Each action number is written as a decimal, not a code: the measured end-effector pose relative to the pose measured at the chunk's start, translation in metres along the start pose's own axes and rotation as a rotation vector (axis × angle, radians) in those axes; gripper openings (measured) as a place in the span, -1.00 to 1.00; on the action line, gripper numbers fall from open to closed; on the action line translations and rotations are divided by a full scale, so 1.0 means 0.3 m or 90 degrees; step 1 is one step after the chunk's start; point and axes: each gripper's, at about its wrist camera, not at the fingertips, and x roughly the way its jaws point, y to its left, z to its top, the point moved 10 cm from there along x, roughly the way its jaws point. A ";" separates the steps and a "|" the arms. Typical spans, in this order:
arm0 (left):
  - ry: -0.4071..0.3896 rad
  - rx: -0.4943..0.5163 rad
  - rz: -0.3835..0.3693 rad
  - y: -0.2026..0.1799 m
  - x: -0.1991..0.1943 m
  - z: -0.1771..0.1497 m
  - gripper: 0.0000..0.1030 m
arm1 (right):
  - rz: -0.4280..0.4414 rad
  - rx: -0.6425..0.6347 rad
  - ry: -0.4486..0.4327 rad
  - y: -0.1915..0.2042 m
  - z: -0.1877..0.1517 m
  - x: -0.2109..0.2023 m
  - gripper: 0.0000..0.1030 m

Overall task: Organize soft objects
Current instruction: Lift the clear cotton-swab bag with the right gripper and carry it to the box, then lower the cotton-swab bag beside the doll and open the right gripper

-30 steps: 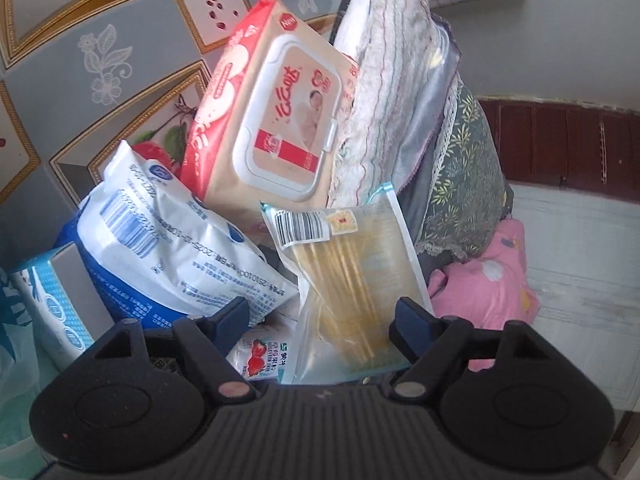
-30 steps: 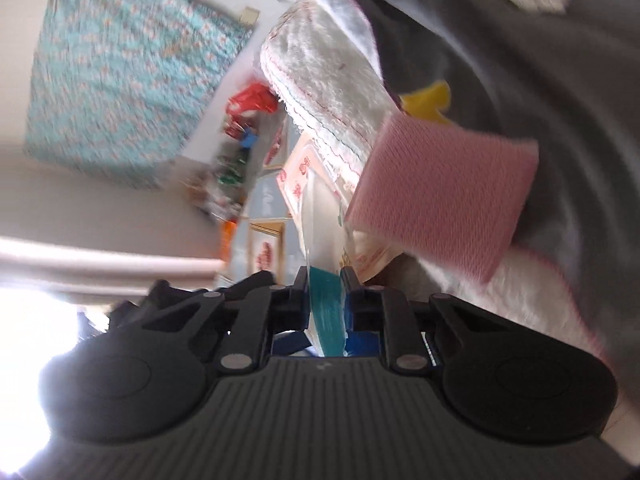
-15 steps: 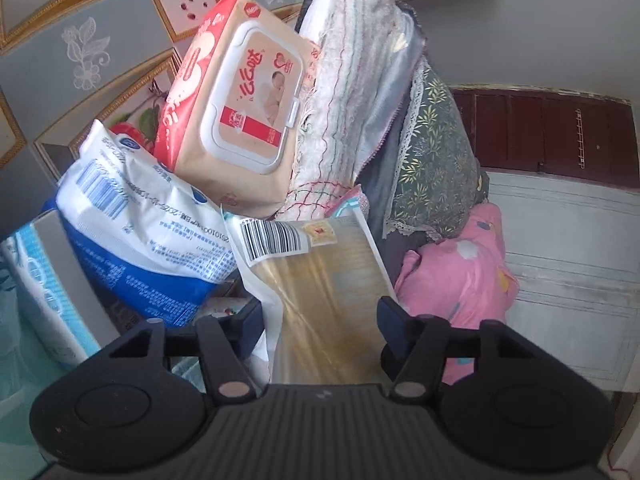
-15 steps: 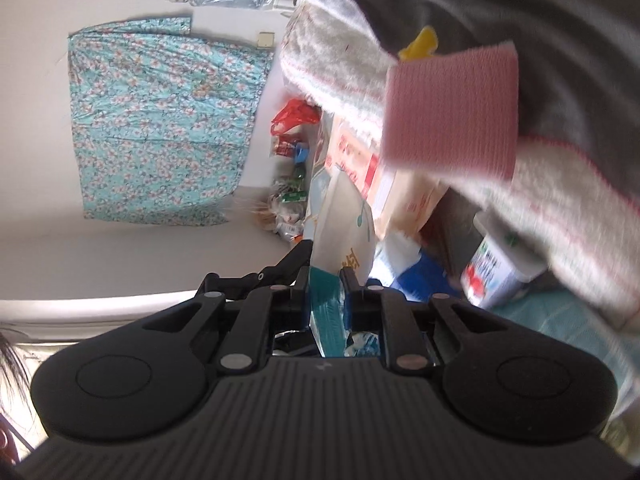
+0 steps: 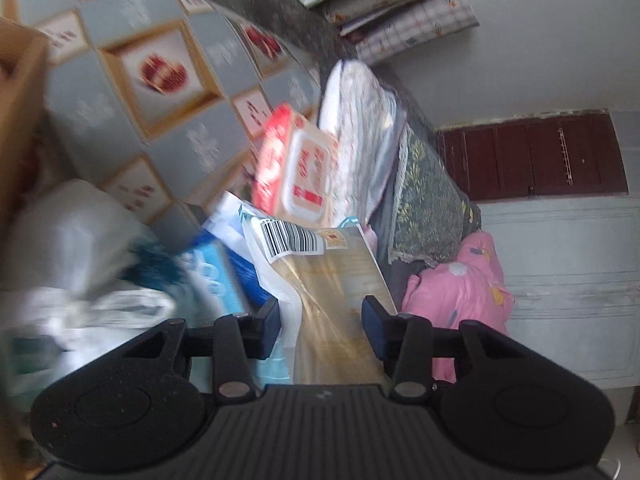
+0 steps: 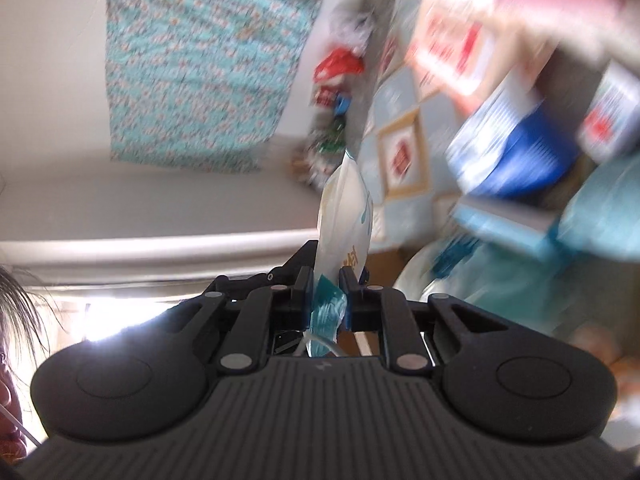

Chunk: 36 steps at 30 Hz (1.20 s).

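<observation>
A clear flat packet with a barcode and yellowish contents (image 5: 328,272) stands between the jaws of my left gripper (image 5: 320,320), which is open around it, not pressing it. My right gripper (image 6: 326,288) is shut on the teal edge of the same packet (image 6: 346,216), seen edge-on and rising from the jaws. Behind the packet in the left wrist view are a red and white wet-wipe pack (image 5: 296,172), a blue and white soft pack (image 5: 224,264), folded white cloth (image 5: 364,136) and a pink floral bundle (image 5: 468,280).
A patterned tile wall (image 5: 160,80) is at the left, with a white plastic bag (image 5: 80,232) below it. A dark floral cushion (image 5: 424,204) leans beside the cloth. In the right wrist view a teal floral curtain (image 6: 200,60) hangs on the wall; blue and white packs (image 6: 516,148) blur at right.
Both grippers have swung with the packet; the wipes and cloth now sit farther off in the left view. The pink knitted cloth has slid to the top edge of the right view. The left jaws narrowed slightly.
</observation>
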 end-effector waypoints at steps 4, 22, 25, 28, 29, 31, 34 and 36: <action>-0.046 -0.007 0.022 0.098 -0.221 0.051 -0.16 | 0.020 -0.008 0.041 0.094 -0.114 0.182 -0.75; -0.132 -0.006 0.229 0.736 -0.673 0.325 -0.15 | -0.068 -0.046 0.152 0.074 -0.506 1.023 -0.75; -0.127 -0.001 0.265 0.809 -0.652 0.345 -0.15 | -0.106 -0.060 0.146 0.022 -0.537 1.106 -0.75; -0.120 0.021 0.311 0.870 -0.613 0.361 -0.16 | -0.156 -0.077 0.140 -0.053 -0.549 1.170 -0.75; -0.114 0.029 0.319 0.886 -0.597 0.365 -0.16 | -0.176 -0.085 0.138 -0.079 -0.556 1.186 -0.75; -0.098 0.034 0.324 0.913 -0.566 0.368 -0.16 | -0.205 -0.091 0.136 -0.122 -0.582 1.214 -0.75; -0.074 0.036 0.341 0.948 -0.535 0.370 -0.17 | -0.252 -0.086 0.126 -0.185 -0.615 1.235 -0.72; -0.070 0.037 0.346 0.958 -0.533 0.373 -0.17 | -0.275 -0.074 0.116 -0.220 -0.618 1.241 -0.70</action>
